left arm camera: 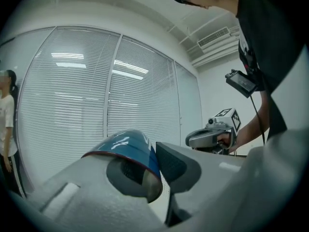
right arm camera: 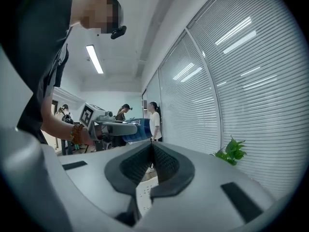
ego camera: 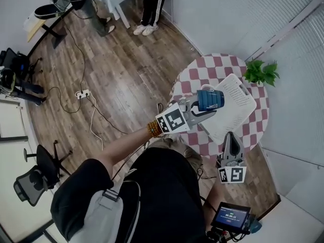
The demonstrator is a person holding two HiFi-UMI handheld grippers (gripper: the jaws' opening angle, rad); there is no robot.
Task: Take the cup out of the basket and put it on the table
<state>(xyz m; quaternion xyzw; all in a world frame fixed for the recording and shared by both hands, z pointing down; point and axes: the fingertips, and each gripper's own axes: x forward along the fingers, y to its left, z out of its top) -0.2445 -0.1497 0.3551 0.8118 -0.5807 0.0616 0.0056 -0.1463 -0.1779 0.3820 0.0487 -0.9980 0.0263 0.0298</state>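
A blue cup [ego camera: 210, 99] hangs in the air above the white perforated basket [ego camera: 238, 101], which lies on the round checkered table [ego camera: 210, 67]. My left gripper [ego camera: 203, 109] is shut on the cup's wall, one jaw inside the rim and one outside. In the left gripper view the cup [left arm camera: 126, 146] sits on its side between the pads of the left gripper [left arm camera: 157, 164]. My right gripper [ego camera: 231, 135] points at the basket's near edge, its jaws shut and pads touching. In the right gripper view, the right gripper [right arm camera: 152, 152] shows the basket [right arm camera: 144, 193] just below it and the cup [right arm camera: 137, 129] beyond.
A green potted plant [ego camera: 261, 72] stands at the table's far right edge by the blinds. People [ego camera: 151, 6] stand on the wooden floor at the back. A power strip with cables [ego camera: 83, 92] and an office chair [ego camera: 36, 175] are on the left.
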